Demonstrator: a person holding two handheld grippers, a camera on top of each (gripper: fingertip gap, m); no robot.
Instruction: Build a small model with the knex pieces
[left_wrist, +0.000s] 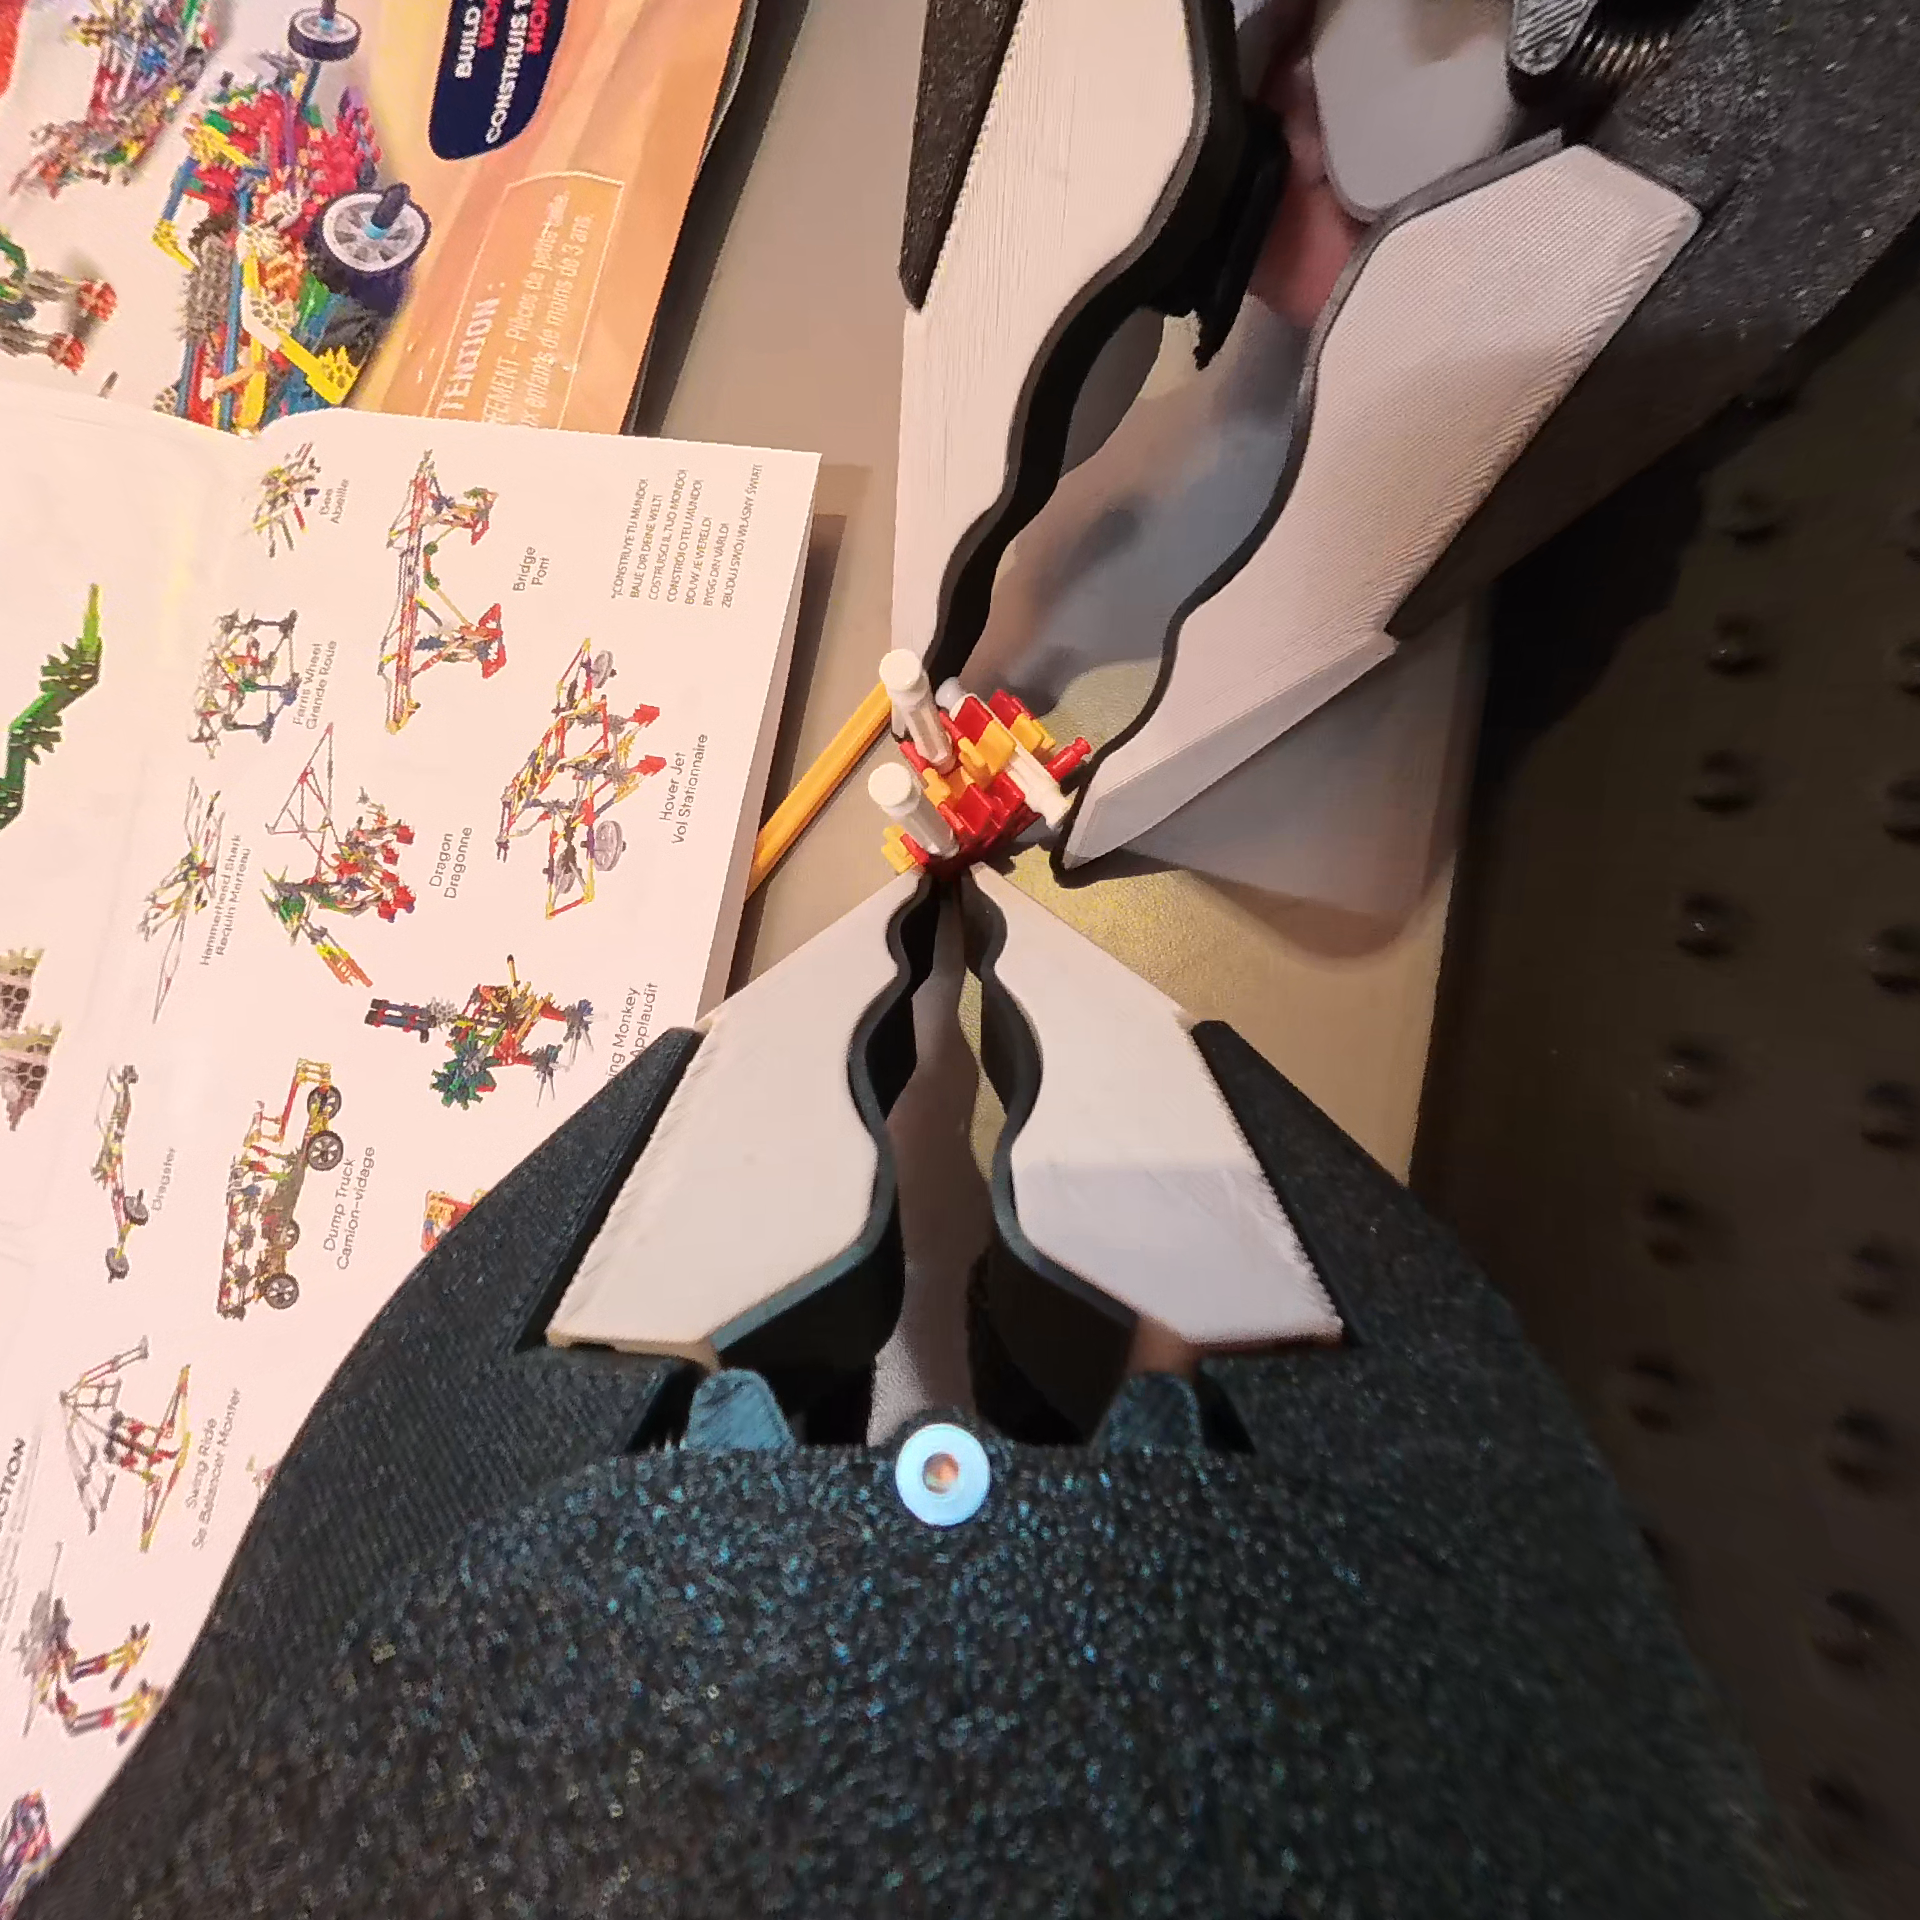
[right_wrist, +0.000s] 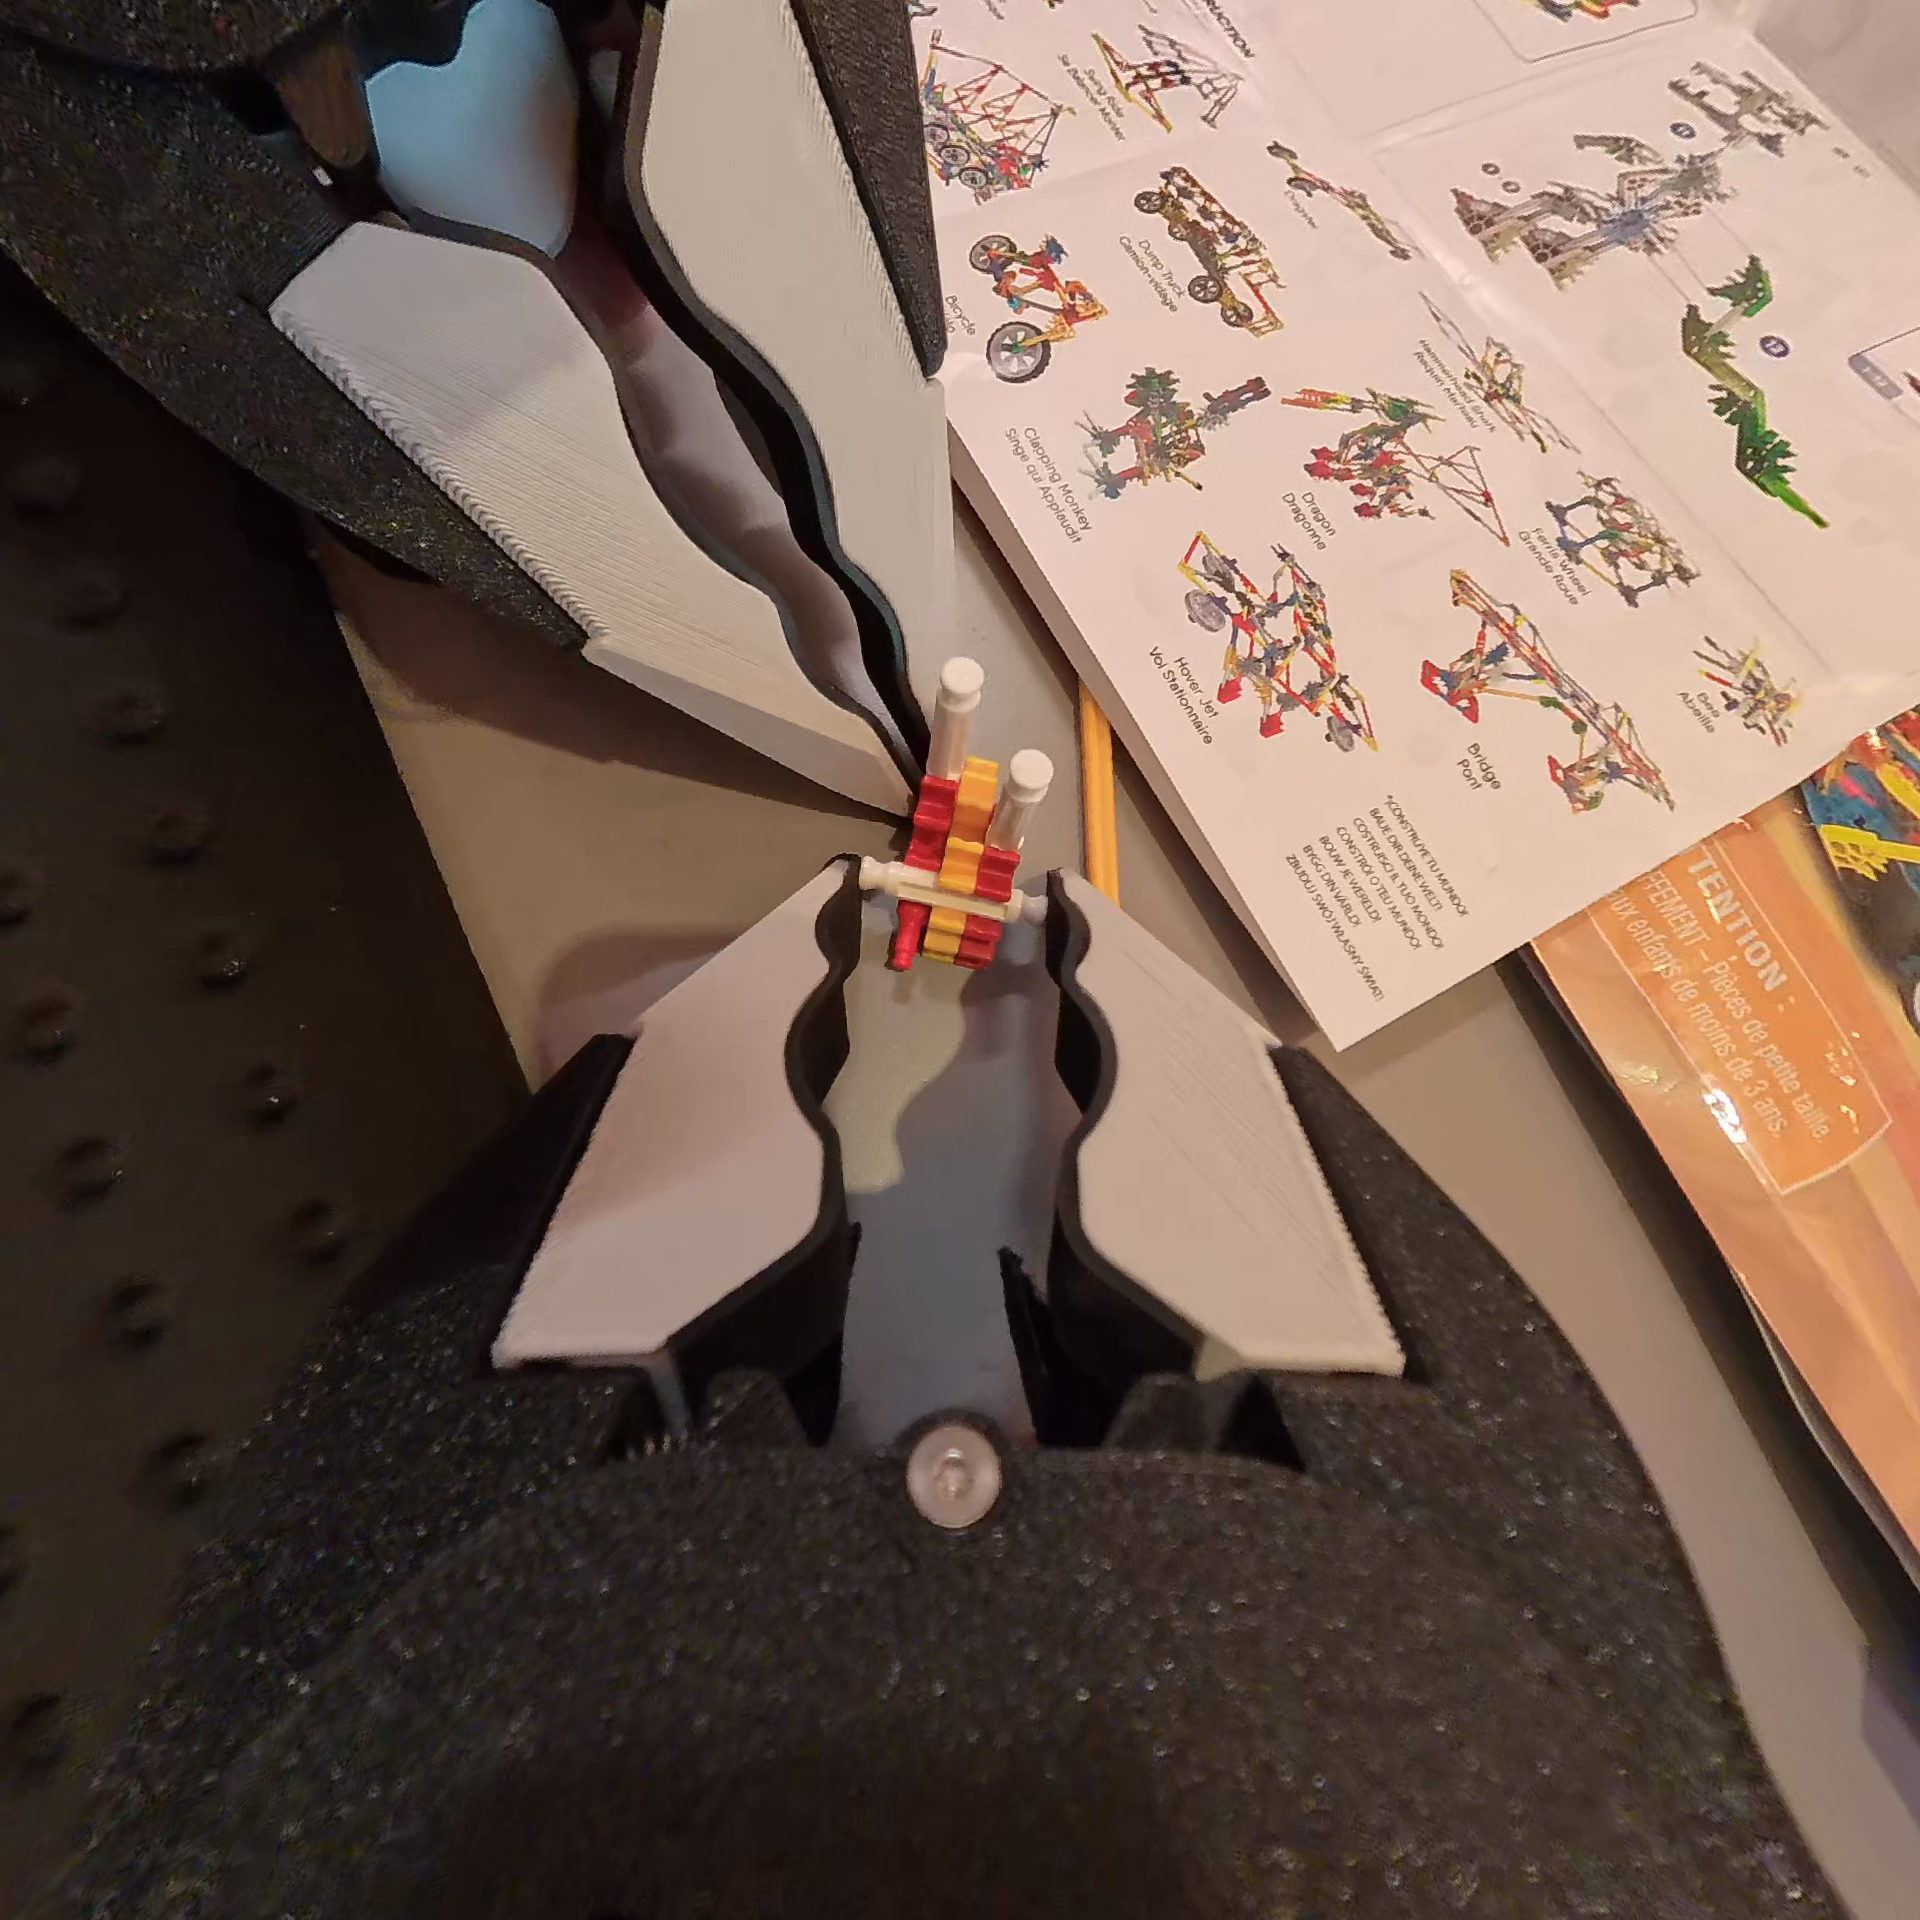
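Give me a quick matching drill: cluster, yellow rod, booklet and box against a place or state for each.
Things:
1. cluster
2. yellow rod
3. booklet
4. box

Places or states:
a. orange, partly under the booklet
b. open, white pages up
c. gripped by left gripper and right gripper
d. lying flat at the booklet's edge

Pairs: 1-c, 2-d, 3-b, 4-a

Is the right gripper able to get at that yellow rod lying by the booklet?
Probably not: the right gripper straddles the red-and-yellow cluster, and the yellow rod lies partly under the booklet.
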